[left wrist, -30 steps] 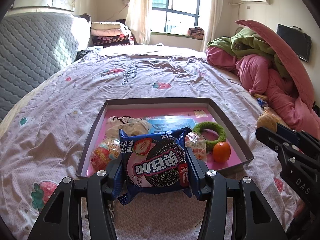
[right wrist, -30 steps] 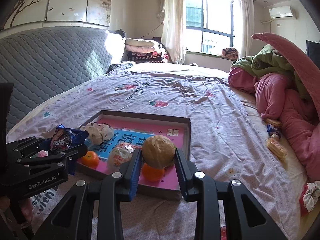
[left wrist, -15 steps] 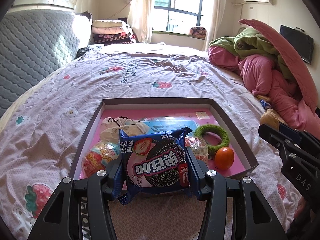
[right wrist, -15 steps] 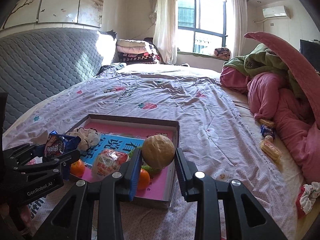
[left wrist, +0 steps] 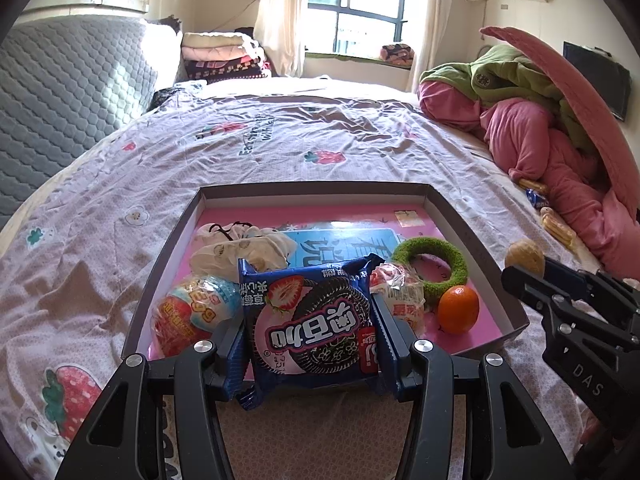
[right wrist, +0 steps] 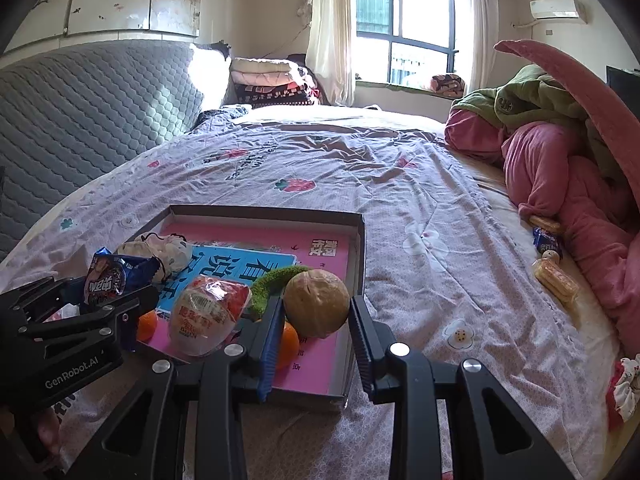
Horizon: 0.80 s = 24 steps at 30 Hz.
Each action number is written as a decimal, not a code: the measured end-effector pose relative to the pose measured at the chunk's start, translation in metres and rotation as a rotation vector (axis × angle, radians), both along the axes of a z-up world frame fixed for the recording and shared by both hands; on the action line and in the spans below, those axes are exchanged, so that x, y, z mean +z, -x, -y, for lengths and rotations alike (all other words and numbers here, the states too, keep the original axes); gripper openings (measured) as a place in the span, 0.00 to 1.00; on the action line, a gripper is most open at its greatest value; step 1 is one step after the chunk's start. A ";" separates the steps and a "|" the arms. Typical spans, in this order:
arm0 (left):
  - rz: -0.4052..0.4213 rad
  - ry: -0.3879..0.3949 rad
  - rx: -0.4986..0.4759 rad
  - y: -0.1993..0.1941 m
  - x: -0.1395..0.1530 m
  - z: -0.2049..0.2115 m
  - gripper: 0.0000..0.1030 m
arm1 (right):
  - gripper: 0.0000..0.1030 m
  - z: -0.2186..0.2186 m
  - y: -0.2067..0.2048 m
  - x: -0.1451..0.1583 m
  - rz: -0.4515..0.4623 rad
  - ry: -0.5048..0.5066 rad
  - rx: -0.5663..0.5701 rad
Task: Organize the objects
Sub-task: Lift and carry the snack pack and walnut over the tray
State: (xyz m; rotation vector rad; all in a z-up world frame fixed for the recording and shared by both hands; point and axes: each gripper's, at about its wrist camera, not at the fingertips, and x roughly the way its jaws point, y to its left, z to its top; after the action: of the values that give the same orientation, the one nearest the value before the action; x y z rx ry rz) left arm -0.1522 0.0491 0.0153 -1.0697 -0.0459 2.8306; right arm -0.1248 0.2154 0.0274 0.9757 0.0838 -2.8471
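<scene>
Left hand-held gripper [left wrist: 308, 344] pinches a blue cookie packet [left wrist: 310, 322] by its two side edges, held over the near edge of the shallow box [left wrist: 472, 240] on the bed [left wrist: 120, 184]. Right hand-held gripper [right wrist: 316, 322] pinches a round brown ball [right wrist: 317, 304], likely a walnut or bun, over the near right corner of the same box.

Box already holds: a white cloth bundle [left wrist: 240, 246], a green ring [left wrist: 430, 266], an orange [left wrist: 458, 309], two wrapped snacks [left wrist: 192, 312]. A second orange [right wrist: 289, 345] sits right under the ball.

Risks, as I judge them:
- Packet is soft and gripped only at its crimped sides; it could buckle and slip before release.
- Near end of the box is crowded. Packet let go here may land on the wrapped snacks and slide out over the low wall.
- Ball is round. Dropped onto the orange, it would likely roll, knock the orange, or hop the rim onto the bed.
- Box rests on soft bedding; pressing on its edge could tip it.
- Both grippers are close together at the near edge; a clash is possible.

More snacks [right wrist: 554, 276] lie by the pink quilt [right wrist: 560, 184], not yet collected.
</scene>
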 end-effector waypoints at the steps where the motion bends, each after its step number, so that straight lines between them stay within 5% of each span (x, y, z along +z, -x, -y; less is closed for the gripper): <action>1: 0.003 0.002 -0.001 0.000 0.000 -0.001 0.53 | 0.33 0.000 0.000 -0.002 0.009 0.001 0.006; 24: 0.024 0.039 -0.016 0.004 -0.012 -0.010 0.53 | 0.33 0.001 0.009 -0.024 0.090 -0.023 0.006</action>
State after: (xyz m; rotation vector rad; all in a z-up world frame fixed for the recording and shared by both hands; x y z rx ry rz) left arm -0.1560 0.0588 0.0036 -1.1075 0.0165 2.8156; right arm -0.1333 0.2139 0.0038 1.1052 0.1109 -2.7977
